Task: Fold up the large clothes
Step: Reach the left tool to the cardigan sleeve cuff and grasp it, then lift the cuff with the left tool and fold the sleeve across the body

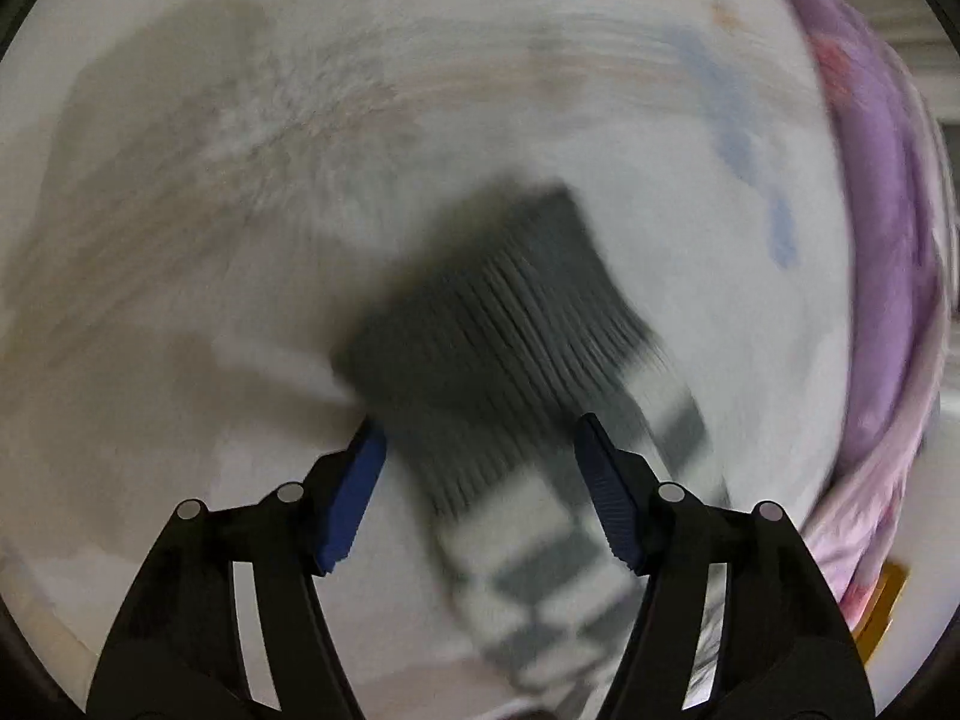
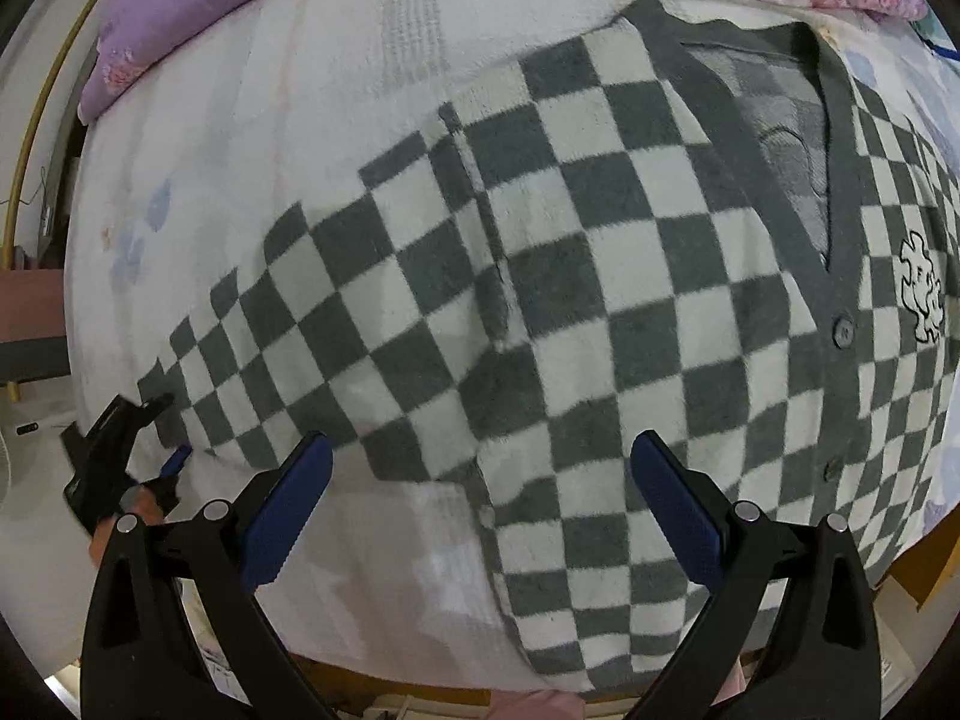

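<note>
Right tongs [image 2: 480, 450] apart above checkered cardigan [image 2: 600, 300], left tongs [image 1: 480, 438] apart around its cuff [image 1: 480, 312]

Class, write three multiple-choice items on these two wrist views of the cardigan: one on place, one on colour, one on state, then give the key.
1. Where does the cardigan lie?
A. on the pale bed cover
B. on a hanger
C. in a basket

2. Its checks are
A. red and white
B. grey and white
C. blue and yellow

3. The right gripper is
A. shut on a button
B. shut on a sleeve
C. open

Key: 1 A, it lies spread flat on the cover; 2 B, grey and white squares show; 3 C, its blue pads stand apart over the fabric.
</note>
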`<state>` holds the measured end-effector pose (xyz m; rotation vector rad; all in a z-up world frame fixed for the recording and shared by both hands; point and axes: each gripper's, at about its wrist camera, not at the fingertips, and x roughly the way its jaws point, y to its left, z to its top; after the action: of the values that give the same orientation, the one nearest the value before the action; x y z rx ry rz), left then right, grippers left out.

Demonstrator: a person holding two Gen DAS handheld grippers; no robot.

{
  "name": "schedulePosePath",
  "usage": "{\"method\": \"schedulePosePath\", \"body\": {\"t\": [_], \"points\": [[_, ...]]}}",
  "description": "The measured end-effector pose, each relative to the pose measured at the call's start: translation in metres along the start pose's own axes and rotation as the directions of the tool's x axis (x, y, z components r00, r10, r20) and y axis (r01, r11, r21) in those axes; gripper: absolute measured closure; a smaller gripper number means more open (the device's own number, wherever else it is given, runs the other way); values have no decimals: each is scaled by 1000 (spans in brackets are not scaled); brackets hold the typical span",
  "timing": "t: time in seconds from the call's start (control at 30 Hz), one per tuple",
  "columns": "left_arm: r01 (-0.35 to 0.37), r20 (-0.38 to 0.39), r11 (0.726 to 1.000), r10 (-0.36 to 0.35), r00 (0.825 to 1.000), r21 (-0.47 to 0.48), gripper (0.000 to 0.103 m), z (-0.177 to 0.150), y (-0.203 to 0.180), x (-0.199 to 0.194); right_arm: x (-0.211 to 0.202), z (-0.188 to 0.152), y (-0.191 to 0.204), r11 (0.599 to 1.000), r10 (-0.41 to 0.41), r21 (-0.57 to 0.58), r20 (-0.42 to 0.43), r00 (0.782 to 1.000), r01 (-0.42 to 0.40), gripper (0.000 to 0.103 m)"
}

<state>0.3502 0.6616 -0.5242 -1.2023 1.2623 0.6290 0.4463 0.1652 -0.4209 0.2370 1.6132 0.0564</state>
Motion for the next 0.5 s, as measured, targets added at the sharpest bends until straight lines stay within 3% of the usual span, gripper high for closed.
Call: {"method": "schedulePosePath", "body": {"t": [0.1,0.17,0.23,0.3,0.37,0.4,0.43,0.5], "points": [[31,-1,995,-31,1000,-100,35,9,5,0,8,7,4,1000,8,6,-24,1000,-8,8],[6,39,999,-4,999,-49,56,7,1,-6,12,11,4,1000,13,15,-23,1000,-12,8],[3,60,1000,-3,998,-12,69,5,1,-9,14,15,6,999,29,17,-26,999,-29,8],[-2,71,1000,1,997,23,93,5,-2,-13,16,19,9,998,57,6,-17,998,-57,8],[-39,84,997,34,996,62,93,8,-11,-20,18,22,10,998,65,-20,7,998,-65,8],[-74,105,993,64,992,96,93,8,-18,-25,20,24,10,998,53,-37,24,998,-52,22],[-120,137,983,101,985,140,93,8,-28,-31,22,26,8,998,26,-57,43,999,-24,54],[-240,237,936,179,955,258,94,-6,-54,-43,33,32,2,996,40,-83,15,999,-39,81]]}}
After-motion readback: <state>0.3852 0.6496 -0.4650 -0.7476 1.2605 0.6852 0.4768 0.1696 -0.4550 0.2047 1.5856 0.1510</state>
